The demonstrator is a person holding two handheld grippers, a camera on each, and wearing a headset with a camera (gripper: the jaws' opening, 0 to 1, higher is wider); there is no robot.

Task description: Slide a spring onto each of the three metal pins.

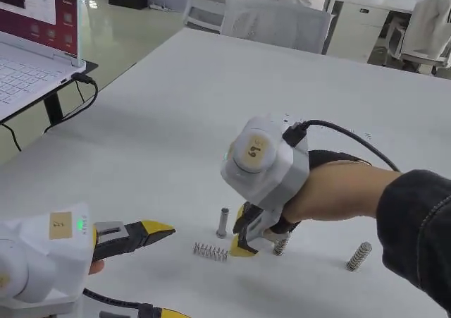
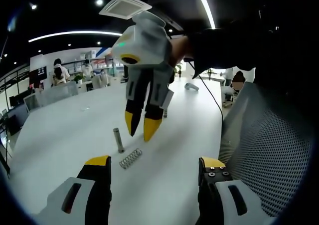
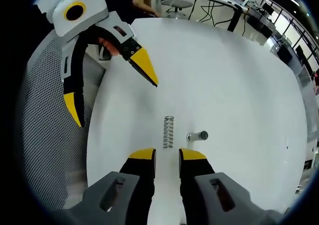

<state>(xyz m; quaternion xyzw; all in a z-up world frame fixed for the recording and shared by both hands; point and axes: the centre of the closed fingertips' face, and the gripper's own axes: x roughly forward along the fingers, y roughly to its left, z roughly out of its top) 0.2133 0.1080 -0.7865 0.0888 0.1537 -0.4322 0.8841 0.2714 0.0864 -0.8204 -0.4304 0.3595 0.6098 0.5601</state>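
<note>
A bare metal pin (image 1: 224, 221) stands upright on the white table (image 1: 176, 120), with a loose spring (image 1: 211, 251) lying flat just in front of it. My right gripper (image 1: 243, 242) points down right beside both, its jaws a little apart with nothing between them. In the right gripper view the spring (image 3: 169, 131) lies just ahead of my right gripper (image 3: 168, 155), and the pin (image 3: 198, 135) is to its right. Two more springs (image 1: 282, 244) (image 1: 359, 256) stand upright further right. My left gripper (image 1: 173, 271) waits wide open at the near left, facing the pin (image 2: 118, 139) and spring (image 2: 130, 158).
An open laptop (image 1: 28, 57) on a stand with a black cable sits at the far left edge of the table. Chairs (image 1: 278, 22) stand beyond the far edge. A grey mesh chair (image 2: 269, 150) is close behind the near side.
</note>
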